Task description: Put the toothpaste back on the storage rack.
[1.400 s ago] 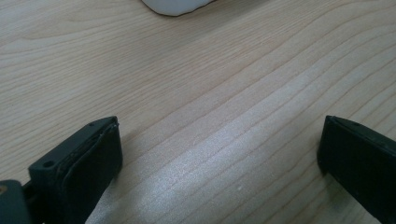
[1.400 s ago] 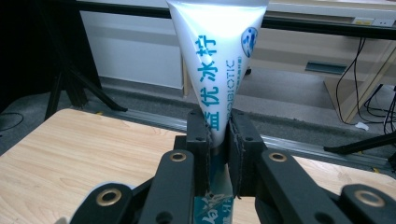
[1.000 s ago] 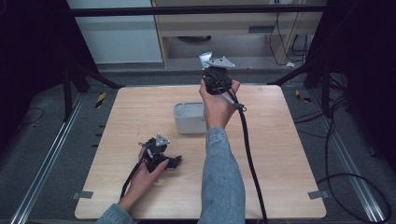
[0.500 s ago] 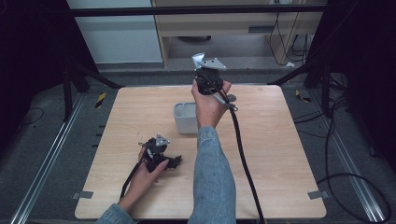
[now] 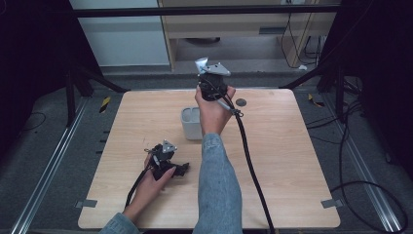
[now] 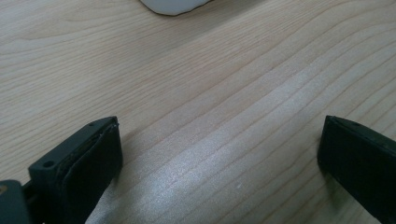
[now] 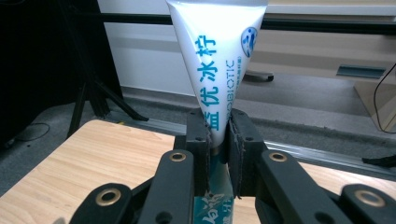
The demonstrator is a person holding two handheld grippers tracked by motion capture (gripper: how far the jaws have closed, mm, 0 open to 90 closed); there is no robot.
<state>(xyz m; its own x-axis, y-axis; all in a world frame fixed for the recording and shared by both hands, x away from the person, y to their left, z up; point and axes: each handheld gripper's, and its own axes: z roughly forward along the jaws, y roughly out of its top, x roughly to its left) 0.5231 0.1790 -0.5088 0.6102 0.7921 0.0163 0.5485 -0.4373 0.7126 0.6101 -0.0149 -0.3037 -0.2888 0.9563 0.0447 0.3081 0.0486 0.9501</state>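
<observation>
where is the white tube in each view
High view: I cannot make out the white tube; the right gripper that holds it is up at top centre, above the grey cup.
Left gripper view: not in it; the open jaws frame bare wooden table.
Right gripper view: the white tube stands centre, pinched between the jaws.
Shared landmark: the wooden table.

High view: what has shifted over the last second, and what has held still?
The right tongs, shut on the white tube, have drifted to the left along the far edge of the table, carried by the right hand, and now sit past the grey container. No grip was taken or released. The left tongs stay open and low on the wood, and the container has not moved.
</observation>
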